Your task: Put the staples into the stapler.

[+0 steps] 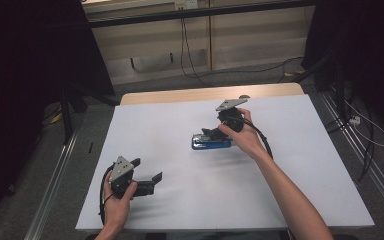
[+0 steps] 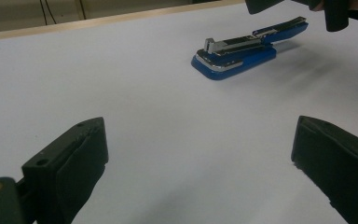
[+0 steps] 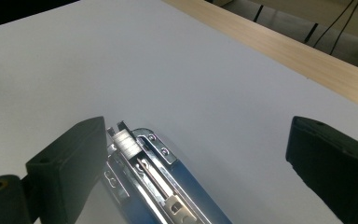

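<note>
A blue stapler (image 1: 211,141) lay flat on the white table (image 1: 180,210), just right of its centre, its metal magazine exposed along the top. The right gripper (image 1: 211,133) hung over the stapler's 3 o'clock end, its jaws spread about as wide as they go and pressing on nothing; in the right gripper view the stapler (image 3: 158,186) sat low between them, close beside the left-hand jaw. The left gripper (image 1: 147,172) rested near the table's 7 o'clock corner, well apart from the stapler, its jaws also wide open and empty, pointing toward 3 o'clock.
</note>
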A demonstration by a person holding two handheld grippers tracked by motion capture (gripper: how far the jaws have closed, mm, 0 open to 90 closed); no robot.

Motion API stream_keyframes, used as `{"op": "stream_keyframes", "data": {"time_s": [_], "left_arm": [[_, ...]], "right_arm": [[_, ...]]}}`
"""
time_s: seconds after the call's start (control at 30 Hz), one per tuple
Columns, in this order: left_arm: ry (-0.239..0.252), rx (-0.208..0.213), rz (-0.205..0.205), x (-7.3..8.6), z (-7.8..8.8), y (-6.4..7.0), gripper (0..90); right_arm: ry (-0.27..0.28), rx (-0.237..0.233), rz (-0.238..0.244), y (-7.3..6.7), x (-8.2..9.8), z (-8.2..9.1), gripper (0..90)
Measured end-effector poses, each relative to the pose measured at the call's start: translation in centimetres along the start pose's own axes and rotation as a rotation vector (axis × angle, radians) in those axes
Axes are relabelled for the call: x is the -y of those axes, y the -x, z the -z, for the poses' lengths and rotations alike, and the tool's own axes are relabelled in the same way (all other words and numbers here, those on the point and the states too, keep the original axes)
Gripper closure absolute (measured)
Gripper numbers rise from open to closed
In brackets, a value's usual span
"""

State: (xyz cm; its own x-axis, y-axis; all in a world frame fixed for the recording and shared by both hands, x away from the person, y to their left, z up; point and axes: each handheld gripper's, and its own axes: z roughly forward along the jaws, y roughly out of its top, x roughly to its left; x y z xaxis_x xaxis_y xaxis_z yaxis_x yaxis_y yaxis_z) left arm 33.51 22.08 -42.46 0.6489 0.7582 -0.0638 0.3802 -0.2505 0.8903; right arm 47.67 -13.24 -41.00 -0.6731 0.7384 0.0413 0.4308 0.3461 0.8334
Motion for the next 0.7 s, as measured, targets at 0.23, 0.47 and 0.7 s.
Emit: {"op": "stream_keyframes", "data": {"time_s": [0.23,0.47,0.7], "left_arm": [[0.002,0.002,0.001,0.0,0.0,0.0,3.9],[0.001,0.000,0.005,0.0,-0.1,0.0,3.9],[-0.002,-0.003,0.002,-0.1,-0.1,0.1,3.9]], "right_arm": [[0.035,0.050,-0.027,-0.1,0.5,1.2,3.3],[0.054,0.076,-0.045,-0.5,1.4,2.3,2.8],[0.091,0.118,-0.075,-0.6,2.0,3.6,3.3]]}}
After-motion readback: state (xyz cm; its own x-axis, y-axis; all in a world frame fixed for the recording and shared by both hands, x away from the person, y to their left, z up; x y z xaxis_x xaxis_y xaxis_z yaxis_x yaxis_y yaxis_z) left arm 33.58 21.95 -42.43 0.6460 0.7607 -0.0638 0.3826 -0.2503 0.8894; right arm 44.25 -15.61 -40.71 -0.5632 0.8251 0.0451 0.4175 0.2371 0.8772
